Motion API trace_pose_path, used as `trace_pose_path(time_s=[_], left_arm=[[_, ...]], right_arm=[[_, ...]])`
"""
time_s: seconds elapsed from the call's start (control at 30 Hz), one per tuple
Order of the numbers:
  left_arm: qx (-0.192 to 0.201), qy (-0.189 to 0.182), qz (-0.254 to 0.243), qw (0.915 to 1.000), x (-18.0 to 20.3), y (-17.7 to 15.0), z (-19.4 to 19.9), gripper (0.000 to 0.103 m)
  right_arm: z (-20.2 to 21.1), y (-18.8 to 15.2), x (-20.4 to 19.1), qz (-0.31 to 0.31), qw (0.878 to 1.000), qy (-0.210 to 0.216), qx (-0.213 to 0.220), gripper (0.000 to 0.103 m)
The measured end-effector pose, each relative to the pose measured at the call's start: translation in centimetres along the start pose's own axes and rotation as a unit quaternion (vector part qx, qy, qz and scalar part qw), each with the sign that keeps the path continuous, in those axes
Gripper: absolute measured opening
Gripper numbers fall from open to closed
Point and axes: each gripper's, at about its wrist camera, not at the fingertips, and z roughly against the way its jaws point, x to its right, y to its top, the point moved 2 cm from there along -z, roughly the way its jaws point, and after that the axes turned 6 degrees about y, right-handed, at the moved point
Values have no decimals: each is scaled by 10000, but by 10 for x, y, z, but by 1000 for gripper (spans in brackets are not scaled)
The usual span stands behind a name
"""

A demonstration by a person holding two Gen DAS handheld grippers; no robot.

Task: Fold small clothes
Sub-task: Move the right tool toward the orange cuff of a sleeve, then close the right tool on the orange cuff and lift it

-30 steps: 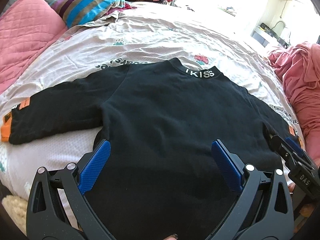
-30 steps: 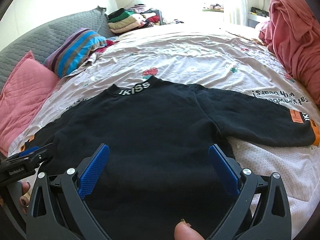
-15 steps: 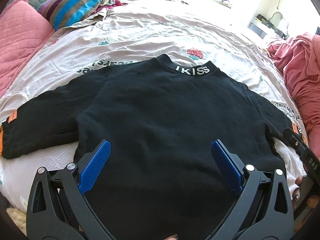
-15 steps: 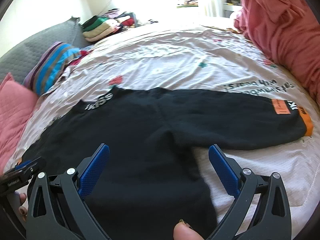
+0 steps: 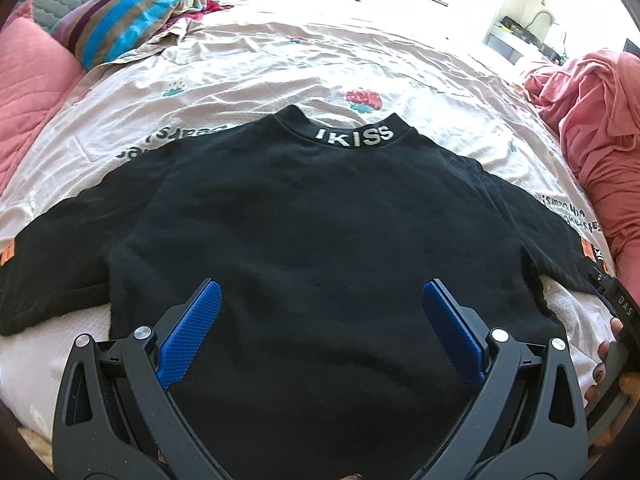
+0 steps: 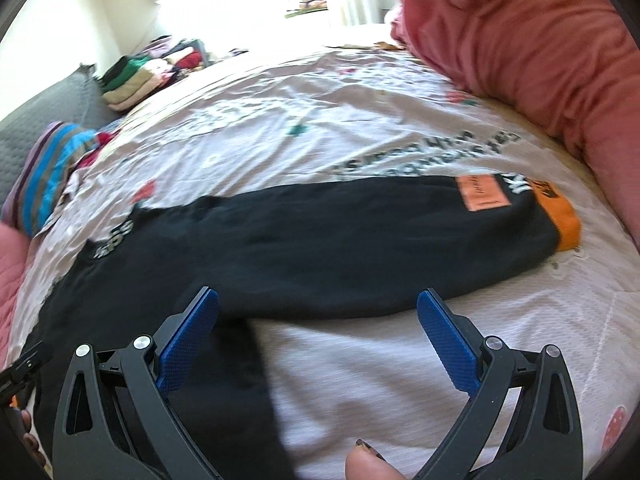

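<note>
A small black sweatshirt (image 5: 320, 216) lies spread flat on the bed, back up, with white letters "IKISS" on its collar (image 5: 354, 136) and both sleeves stretched out sideways. My left gripper (image 5: 320, 304) is open above the lower middle of the body, holding nothing. In the right wrist view the right sleeve (image 6: 380, 240) runs across the frame to an orange cuff (image 6: 560, 220) with an orange patch. My right gripper (image 6: 316, 312) is open, over the sleeve's lower edge near the armpit, empty. The right gripper's body shows at the left wrist view's right edge, held by a hand (image 5: 608, 364).
The bed sheet (image 5: 320, 60) is pale with strawberry prints. A pink blanket heap (image 6: 540, 40) lies at the right edge. A striped pillow (image 5: 132, 8) and pink pillow (image 5: 28, 80) sit at the far left. Folded clothes (image 6: 132, 80) are stacked at the far end.
My right gripper has swung right, from over the sweatshirt's body to over the right sleeve. My left gripper has shifted right to centre over the body. Both stayed open.
</note>
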Motion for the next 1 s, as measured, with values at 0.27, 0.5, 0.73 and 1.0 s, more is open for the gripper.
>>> trace_pose_path(time_s=[0.27, 0.5, 0.73, 1.0], left_arm=[[-44, -65, -77, 9999, 16, 5, -10, 95], [-143, -21, -193, 9997, 28, 8, -22, 95], [-215, -3, -125, 9997, 29, 15, -28, 95], [-234, -85, 42, 9997, 30, 19, -27, 95]], right_arm=[[2, 6, 69, -682, 9963, -529, 50, 99], [-1, 9, 113, -1245, 9905, -591, -26, 99], [-9, 16, 151, -1744, 9835, -477, -28, 98], [-16, 28, 190, -2404, 9697, -280, 332, 77]])
